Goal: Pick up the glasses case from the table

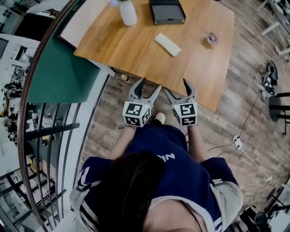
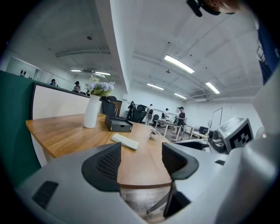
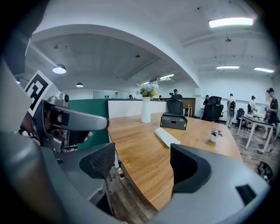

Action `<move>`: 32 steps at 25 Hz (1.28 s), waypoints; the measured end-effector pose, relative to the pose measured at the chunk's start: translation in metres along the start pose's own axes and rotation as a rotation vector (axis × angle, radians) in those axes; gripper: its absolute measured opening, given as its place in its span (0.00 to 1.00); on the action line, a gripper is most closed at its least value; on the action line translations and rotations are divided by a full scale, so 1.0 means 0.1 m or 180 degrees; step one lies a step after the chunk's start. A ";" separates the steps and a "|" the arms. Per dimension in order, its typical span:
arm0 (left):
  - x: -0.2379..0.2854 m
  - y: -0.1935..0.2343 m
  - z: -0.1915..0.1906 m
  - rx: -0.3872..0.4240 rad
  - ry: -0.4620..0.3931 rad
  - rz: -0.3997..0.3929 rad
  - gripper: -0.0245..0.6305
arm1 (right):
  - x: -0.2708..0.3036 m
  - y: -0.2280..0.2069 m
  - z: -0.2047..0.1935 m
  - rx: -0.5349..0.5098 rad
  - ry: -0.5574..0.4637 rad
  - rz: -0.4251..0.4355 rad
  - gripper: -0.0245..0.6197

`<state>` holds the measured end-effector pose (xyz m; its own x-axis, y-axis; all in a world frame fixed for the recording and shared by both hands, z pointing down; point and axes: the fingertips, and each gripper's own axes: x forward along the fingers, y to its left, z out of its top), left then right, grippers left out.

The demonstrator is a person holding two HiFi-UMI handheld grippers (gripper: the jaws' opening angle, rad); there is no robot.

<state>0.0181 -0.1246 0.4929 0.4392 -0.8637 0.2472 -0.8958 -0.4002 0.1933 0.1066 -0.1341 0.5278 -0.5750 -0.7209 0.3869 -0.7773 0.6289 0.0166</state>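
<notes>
Case (image 1: 167, 44): white, oblong, flat on tabletop (image 1: 136, 50), mid-width, nearer far edge, just before black box (image 1: 167, 11); long axis oblique to near edge. Vase (image 1: 128, 12) at far edge, left of box; small plant (image 1: 212, 39) toward right edge; both apart from case. Left gripper (image 1: 149, 84) and right gripper (image 1: 176, 87): jaws spread, nothing between, at near edge, well short of case. Judged: hard shell, light, smooth, may slide if nudged. Take across narrow width at mid-length, jaws squared to long axis.

Head view overhead, steep; gripper views low, near edge, share table (image 1: 136, 50)
</notes>
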 end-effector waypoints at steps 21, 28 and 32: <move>0.71 0.46 0.20 -0.0126 0.0089 -0.0147 0.48 | 0.62 -0.58 0.27 0.0173 0.0136 -0.0172 0.64; 0.97 0.80 0.35 -0.0096 0.0129 -0.0253 0.48 | 1.09 -0.76 0.56 0.0064 0.0201 -0.0191 0.63; 1.07 0.95 0.40 -0.0065 0.0139 -0.0307 0.48 | 1.37 -0.86 0.72 -0.0014 0.0266 -0.0175 0.63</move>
<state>-0.0227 -0.2673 0.5002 0.5262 -0.8071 0.2677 -0.8479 -0.4740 0.2375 0.0764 -0.3079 0.5134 -0.5079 -0.7277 0.4609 -0.8059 0.5904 0.0441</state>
